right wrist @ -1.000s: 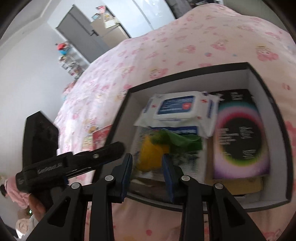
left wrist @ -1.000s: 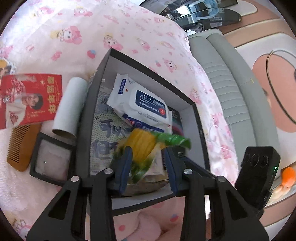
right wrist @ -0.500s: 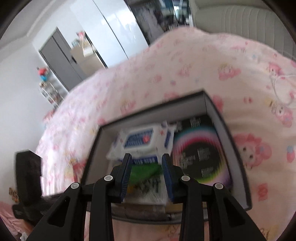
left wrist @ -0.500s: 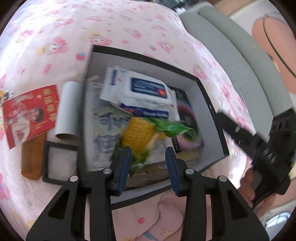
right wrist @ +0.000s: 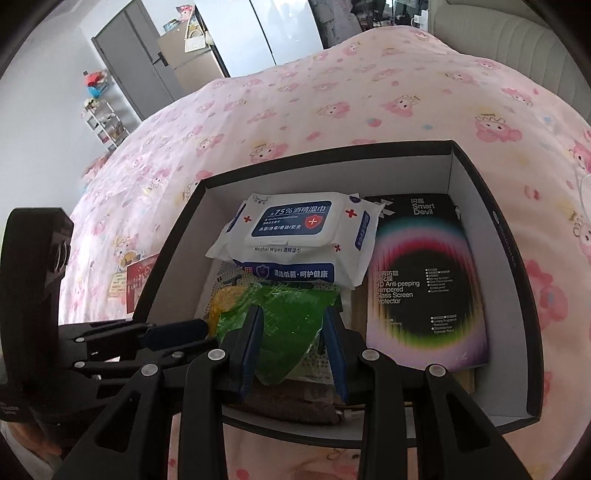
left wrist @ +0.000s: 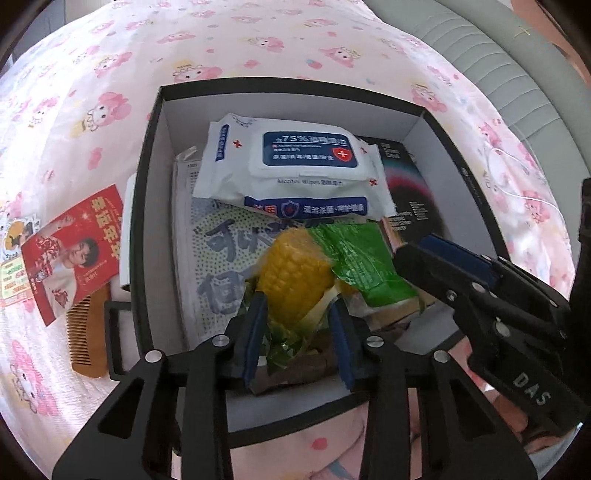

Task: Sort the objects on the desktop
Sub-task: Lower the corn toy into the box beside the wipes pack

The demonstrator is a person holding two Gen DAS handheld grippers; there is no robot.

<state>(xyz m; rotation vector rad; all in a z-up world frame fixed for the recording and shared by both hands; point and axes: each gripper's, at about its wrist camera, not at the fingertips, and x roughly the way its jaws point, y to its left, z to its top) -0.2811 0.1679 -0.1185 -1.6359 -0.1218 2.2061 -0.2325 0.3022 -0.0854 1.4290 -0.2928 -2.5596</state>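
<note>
Corn packet (left wrist: 295, 273) between closing left hand-held gripper (left wrist: 299, 332) pads (right hand-held gripper (right wrist: 293, 343) astride its green end).

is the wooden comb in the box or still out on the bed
Out. The wooden comb lies on the pink sheet, left of the box wall.

A home bedroom: cartoon-print pink bedspread (right wrist: 332, 92), wardrobe (right wrist: 258, 33).

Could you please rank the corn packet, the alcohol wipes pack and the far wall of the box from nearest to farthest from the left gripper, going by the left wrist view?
1. The corn packet, between the closing fingers of the left gripper.
2. The alcohol wipes pack, just beyond the corn, mid-box.
3. The far wall of the box, behind the wipes.
</note>
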